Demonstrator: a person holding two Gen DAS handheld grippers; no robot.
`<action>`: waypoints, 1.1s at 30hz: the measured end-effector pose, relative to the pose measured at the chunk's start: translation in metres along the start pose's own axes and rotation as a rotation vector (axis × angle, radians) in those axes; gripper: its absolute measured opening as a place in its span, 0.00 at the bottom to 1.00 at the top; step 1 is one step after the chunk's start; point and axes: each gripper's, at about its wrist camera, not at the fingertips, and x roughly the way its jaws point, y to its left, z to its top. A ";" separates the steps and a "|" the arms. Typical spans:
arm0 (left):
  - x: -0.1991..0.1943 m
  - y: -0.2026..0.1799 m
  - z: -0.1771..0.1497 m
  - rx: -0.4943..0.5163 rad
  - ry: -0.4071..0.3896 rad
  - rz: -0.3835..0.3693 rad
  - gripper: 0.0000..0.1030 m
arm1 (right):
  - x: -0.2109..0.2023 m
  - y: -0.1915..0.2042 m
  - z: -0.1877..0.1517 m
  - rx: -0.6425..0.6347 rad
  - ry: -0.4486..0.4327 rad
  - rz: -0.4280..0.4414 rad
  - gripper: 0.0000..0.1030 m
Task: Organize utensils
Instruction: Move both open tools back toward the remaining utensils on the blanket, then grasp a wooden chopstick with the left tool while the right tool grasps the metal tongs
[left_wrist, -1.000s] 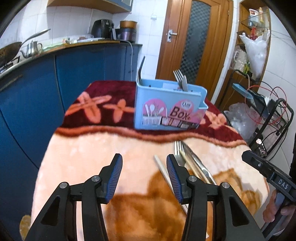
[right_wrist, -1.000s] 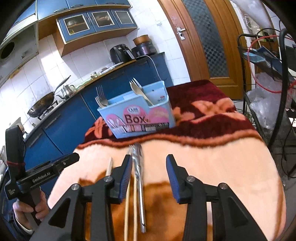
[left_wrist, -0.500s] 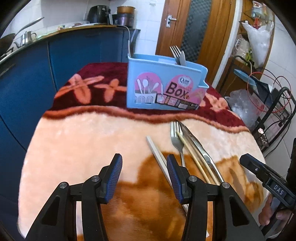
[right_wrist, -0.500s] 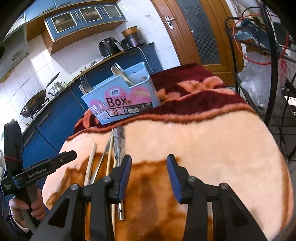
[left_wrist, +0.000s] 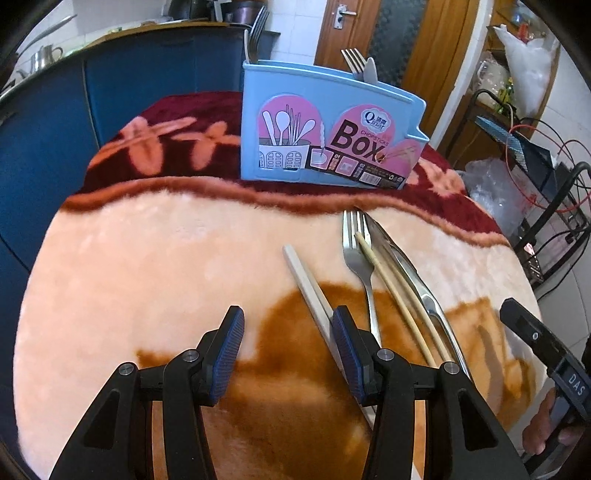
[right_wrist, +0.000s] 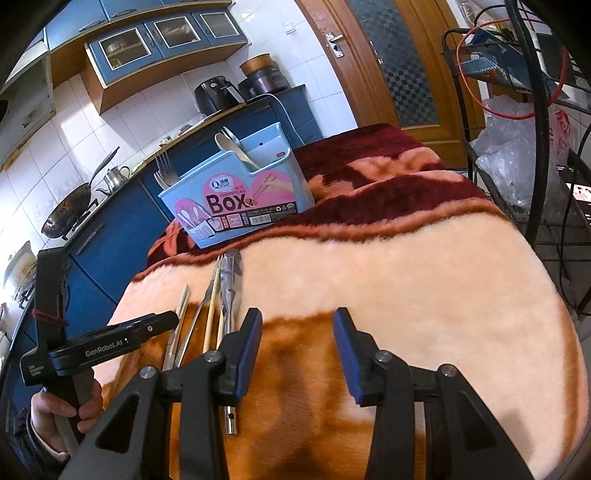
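Note:
A light blue utensil box (left_wrist: 325, 125) stands upright on the blanket, with forks and a spoon inside; it also shows in the right wrist view (right_wrist: 240, 192). In front of it lie a white chopstick (left_wrist: 306, 280), a steel fork (left_wrist: 360, 262), thin wooden chopsticks (left_wrist: 391, 288) and a steel knife (left_wrist: 410, 269). My left gripper (left_wrist: 288, 354) is open and empty, its right finger just over the white chopstick. My right gripper (right_wrist: 297, 350) is open and empty, to the right of the knife (right_wrist: 231, 291) and fork (right_wrist: 207, 295).
The plush peach and maroon blanket (left_wrist: 155, 258) covers the table. Blue kitchen cabinets (left_wrist: 74, 110) stand at the left. A wire rack with cables and bags (right_wrist: 517, 122) stands at the right, a wooden door (left_wrist: 388, 40) behind.
Both grippers have moved lower and closer to the loose utensils. The box looms larger in the left wrist view. Both stay open.

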 end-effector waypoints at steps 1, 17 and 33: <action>0.001 0.001 0.001 -0.002 0.003 -0.002 0.48 | 0.000 0.000 0.000 0.001 0.001 0.001 0.43; -0.007 0.014 0.006 -0.081 0.008 -0.142 0.06 | 0.000 0.003 0.000 -0.013 0.008 0.010 0.43; -0.054 0.035 0.012 -0.047 -0.218 -0.094 0.06 | 0.035 0.045 0.014 -0.133 0.155 0.040 0.43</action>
